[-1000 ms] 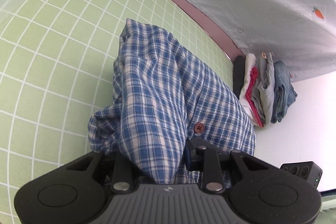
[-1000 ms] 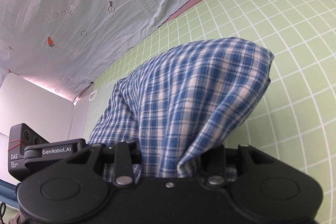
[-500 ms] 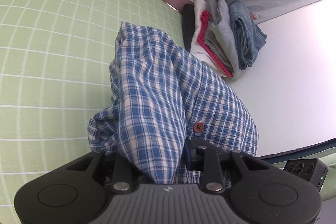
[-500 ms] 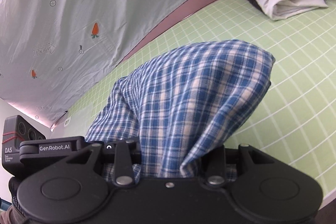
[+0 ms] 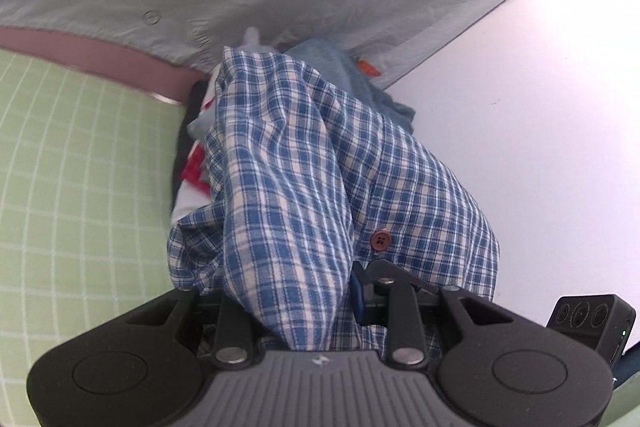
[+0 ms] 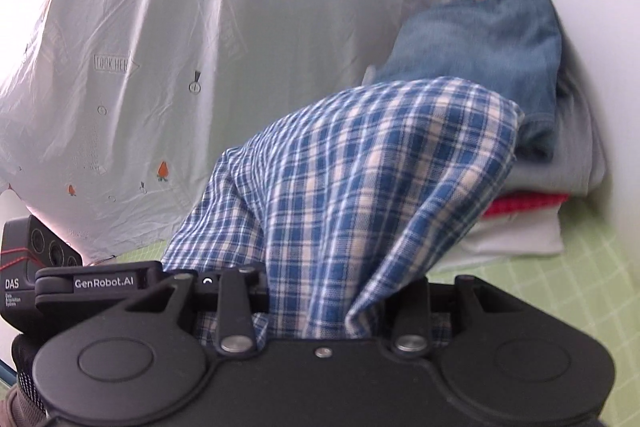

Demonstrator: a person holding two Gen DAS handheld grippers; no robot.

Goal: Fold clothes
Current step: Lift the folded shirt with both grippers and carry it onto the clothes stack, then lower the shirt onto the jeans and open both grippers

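A folded blue and white plaid shirt [image 5: 304, 163] hangs from both grippers, lifted off the green grid mat [image 5: 72, 163]. My left gripper [image 5: 316, 311] is shut on its near edge, by a red button [image 5: 380, 240]. My right gripper [image 6: 320, 307] is shut on the same shirt [image 6: 360, 179]; the cloth hides the fingertips. A stack of folded clothes [image 6: 520, 155], with blue jeans [image 6: 488, 39] on top, stands right behind the shirt. In the left wrist view the stack [image 5: 196, 163] shows mostly behind the shirt.
A pale sheet with carrot prints [image 6: 160, 47] hangs behind the mat. A white wall [image 5: 540, 107] is at the right. The other gripper's camera box shows at the edge of each view [image 5: 588, 323] [image 6: 36, 251].
Both grippers have carried the shirt across the mat towards the clothes stack, which is now close behind it. The grips have not changed.
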